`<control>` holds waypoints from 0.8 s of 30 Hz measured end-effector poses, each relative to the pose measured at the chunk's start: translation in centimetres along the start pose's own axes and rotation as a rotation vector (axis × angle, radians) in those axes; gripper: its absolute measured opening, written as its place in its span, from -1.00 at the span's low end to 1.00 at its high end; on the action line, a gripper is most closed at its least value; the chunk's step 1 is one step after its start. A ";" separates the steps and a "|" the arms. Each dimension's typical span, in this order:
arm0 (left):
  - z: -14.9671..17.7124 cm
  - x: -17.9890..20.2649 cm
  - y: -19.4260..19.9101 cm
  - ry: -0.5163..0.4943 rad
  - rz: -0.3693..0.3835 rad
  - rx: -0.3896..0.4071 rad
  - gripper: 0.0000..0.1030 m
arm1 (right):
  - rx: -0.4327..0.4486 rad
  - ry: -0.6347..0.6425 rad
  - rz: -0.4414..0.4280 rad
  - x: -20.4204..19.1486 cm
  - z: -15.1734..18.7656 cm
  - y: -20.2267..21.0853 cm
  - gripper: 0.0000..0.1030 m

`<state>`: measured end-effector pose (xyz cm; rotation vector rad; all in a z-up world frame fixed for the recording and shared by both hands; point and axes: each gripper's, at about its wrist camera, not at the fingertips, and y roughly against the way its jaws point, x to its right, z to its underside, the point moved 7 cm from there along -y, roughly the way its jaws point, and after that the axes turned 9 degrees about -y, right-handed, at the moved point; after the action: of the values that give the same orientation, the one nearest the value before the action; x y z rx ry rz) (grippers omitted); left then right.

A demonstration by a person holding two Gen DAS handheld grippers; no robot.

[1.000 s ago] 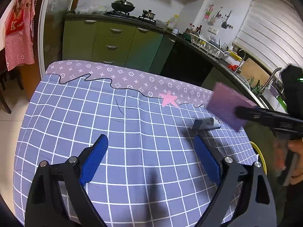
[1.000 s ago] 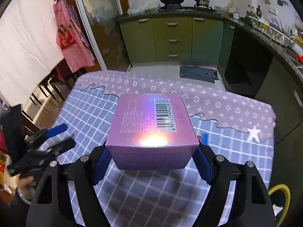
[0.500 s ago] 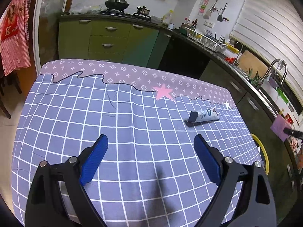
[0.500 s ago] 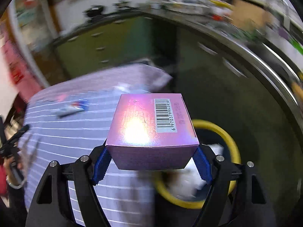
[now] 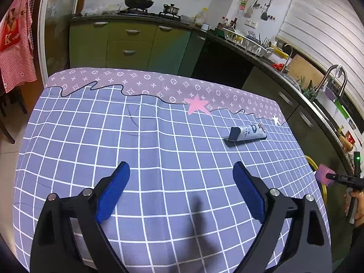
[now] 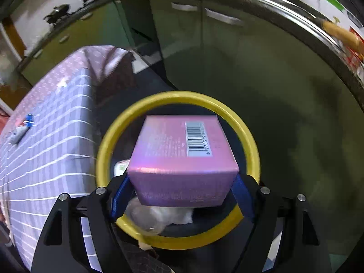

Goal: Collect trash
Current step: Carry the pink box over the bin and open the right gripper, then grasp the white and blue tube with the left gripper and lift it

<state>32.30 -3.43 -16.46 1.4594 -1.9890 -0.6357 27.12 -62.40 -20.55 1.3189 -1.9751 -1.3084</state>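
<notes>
A pink box (image 6: 182, 154) with a barcode sits between the blue pads of my right gripper (image 6: 180, 182), whose jaws are opening; the pads still touch its sides. It hangs right above the yellow-rimmed trash bin (image 6: 182, 96), which holds white crumpled trash (image 6: 163, 213). My left gripper (image 5: 180, 166) stands open and empty over the checked tablecloth (image 5: 159, 136). A crushed toothpaste tube (image 5: 246, 133) lies on the cloth ahead and to its right. At the far right edge of the left wrist view, a hand holds the right gripper (image 5: 341, 178) with the box (image 5: 324, 176).
The bin stands on the floor against the table's right side, between the table and dark green cabinets (image 6: 204, 34). A kitchen counter with stove (image 5: 141, 11), dish rack and sink tap (image 5: 334, 77) runs behind and to the right. A red checked apron (image 5: 16, 45) hangs at the left.
My right gripper carried the pink box off the table to the right and down, and now holds it over the bin. The left gripper stayed in place.
</notes>
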 end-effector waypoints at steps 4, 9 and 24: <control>0.1 0.2 -0.2 -0.009 0.006 -0.006 0.71 | 0.051 -0.035 -0.001 1.3 -0.1 2.1 0.60; 0.3 1.0 -0.4 -0.028 0.018 -0.017 0.73 | 0.106 -0.012 -0.025 0.3 0.9 6.2 0.62; -0.5 8.6 -1.2 -0.333 0.129 -0.104 0.79 | 0.144 0.095 -0.208 -4.1 6.7 11.6 0.67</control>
<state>31.51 -12.00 -15.42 1.2127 -2.2411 -0.9607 18.45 -54.42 -12.92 1.6611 -1.9399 -1.1863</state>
